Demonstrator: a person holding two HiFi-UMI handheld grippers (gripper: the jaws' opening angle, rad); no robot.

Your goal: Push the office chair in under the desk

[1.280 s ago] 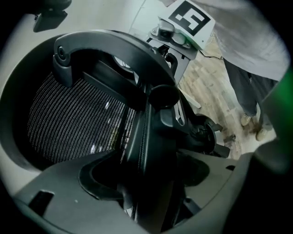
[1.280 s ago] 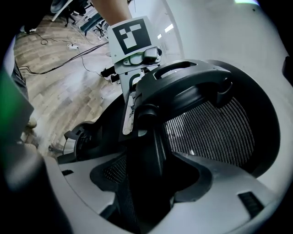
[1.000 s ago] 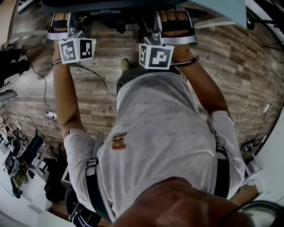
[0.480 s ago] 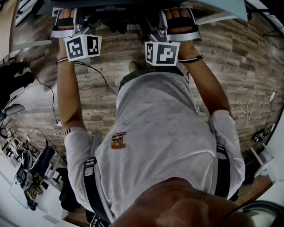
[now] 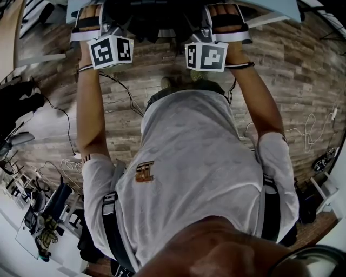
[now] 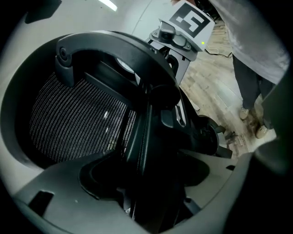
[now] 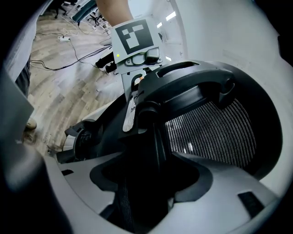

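Note:
The black office chair point(image 5: 146, 16) shows at the top of the head view, partly under the pale desk edge point(image 5: 270, 6). My left gripper point(image 5: 105, 24) and right gripper point(image 5: 204, 27) both reach onto its back, their fingertips hidden. In the left gripper view, the chair's mesh backrest point(image 6: 78, 123) fills the left, and my left gripper point(image 6: 146, 196) is shut on its dark rear frame. In the right gripper view the mesh point(image 7: 210, 132) lies to the right, and my right gripper point(image 7: 142, 196) is shut on the same frame. Each view shows the other gripper's marker cube point(image 6: 190, 20) point(image 7: 135, 36).
The floor is wood plank, with a black cable point(image 5: 121, 92) trailing under my left arm and a pale cable point(image 5: 311, 135) at the right. The person's shoe point(image 5: 167, 82) stands just behind the chair. Dark equipment point(image 5: 16, 100) and clutter point(image 5: 43, 216) line the left side.
Both grippers and the chair back have moved forward toward the desk. The person has stepped after them, and the floor has slid down the head view.

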